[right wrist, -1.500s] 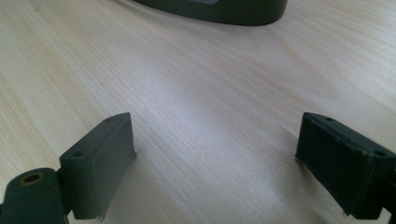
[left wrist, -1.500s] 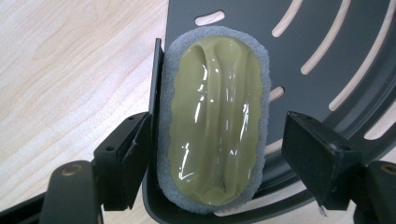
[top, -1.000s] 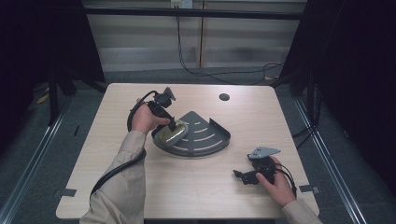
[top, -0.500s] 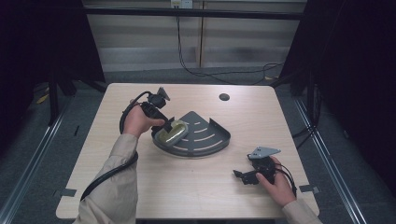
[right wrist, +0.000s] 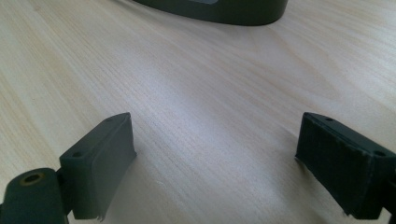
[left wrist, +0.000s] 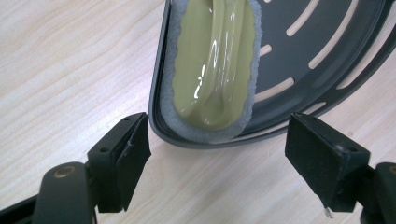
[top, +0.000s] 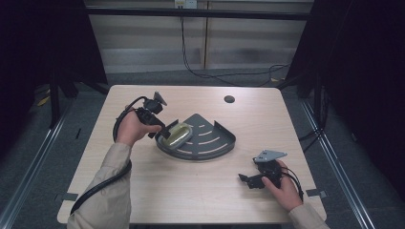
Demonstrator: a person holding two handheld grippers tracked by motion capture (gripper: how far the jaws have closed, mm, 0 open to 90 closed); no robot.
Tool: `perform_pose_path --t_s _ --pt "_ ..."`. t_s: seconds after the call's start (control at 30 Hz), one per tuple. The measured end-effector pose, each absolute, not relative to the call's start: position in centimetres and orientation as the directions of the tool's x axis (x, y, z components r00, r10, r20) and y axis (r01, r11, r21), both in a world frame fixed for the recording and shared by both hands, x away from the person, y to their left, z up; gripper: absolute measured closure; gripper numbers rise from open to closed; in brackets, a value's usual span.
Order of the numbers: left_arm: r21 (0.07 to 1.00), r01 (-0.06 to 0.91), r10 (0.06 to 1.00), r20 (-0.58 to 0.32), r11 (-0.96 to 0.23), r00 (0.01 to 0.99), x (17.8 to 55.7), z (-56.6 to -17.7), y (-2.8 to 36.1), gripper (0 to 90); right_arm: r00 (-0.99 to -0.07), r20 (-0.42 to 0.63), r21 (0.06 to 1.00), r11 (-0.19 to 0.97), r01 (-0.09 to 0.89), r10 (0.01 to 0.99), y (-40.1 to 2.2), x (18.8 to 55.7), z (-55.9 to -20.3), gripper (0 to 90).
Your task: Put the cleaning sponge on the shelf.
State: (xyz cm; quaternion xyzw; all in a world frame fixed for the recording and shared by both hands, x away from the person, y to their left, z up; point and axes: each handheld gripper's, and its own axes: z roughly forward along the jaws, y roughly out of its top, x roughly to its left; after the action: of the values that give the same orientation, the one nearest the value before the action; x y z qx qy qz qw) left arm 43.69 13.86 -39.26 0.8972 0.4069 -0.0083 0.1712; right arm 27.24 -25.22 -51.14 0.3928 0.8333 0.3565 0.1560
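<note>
While your table (top: 143, 191) carries the dark quarter-round tray (top: 215, 143), the olive scrubber (top: 175, 135) lies in the tray's left corner, its long axis running toward your left gripper (top: 161, 130), whose jaws gape. Your right gripper (top: 244, 179) rests spread wide, near the front edge.

Both forearms wear beige long sleeves (top: 107, 191). Each hand holds a black two-jaw gripper: the left gripper (left wrist: 219, 163) has flat black rectangular pads with small screw holes and a brass-coloured pivot rivet (left wrist: 64, 171) beside its left jaw. The right gripper (top: 246, 179) carries a grey three-cornered plate (top: 270, 155) on top. A thick black cable (top: 102, 183) runs along the left sleeve.
</note>
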Motion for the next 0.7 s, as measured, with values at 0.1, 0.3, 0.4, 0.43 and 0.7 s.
perform_pose_path --t_s 0.1,0.3,0.4,0.43,0.7 --pt "0.304 0.734 0.727 -0.158 -0.608 0.668 43.3 -39.2 14.3 21.7 -0.643 0.02 0.717 0.437 0.544 0.766 -25.2 27.2 -51.1 10.6" --pt "0.316 0.732 0.725 -0.164 -0.604 0.669 42.5 -39.4 15.2 21.7 -0.641 0.022 0.715 0.436 0.546 0.767 -25.2 27.2 -51.1 10.6" --pt "0.316 0.735 0.726 -0.17 -0.6 0.666 42.1 -39.5 15.7 21.7 -0.642 0.022 0.715 0.436 0.546 0.767 -25.2 27.2 -51.1 10.6" --pt "0.316 0.735 0.726 -0.17 -0.6 0.666 42.1 -39.5 15.7 21.7 -0.643 0.021 0.715 0.438 0.545 0.766 -25.2 27.2 -51.1 10.6" --pt "0.326 0.743 0.729 -0.19 -0.585 0.658 41.1 -40.4 17.1 21.7 -0.643 0.022 0.715 0.438 0.545 0.765 -25.2 27.2 -51.1 10.6"
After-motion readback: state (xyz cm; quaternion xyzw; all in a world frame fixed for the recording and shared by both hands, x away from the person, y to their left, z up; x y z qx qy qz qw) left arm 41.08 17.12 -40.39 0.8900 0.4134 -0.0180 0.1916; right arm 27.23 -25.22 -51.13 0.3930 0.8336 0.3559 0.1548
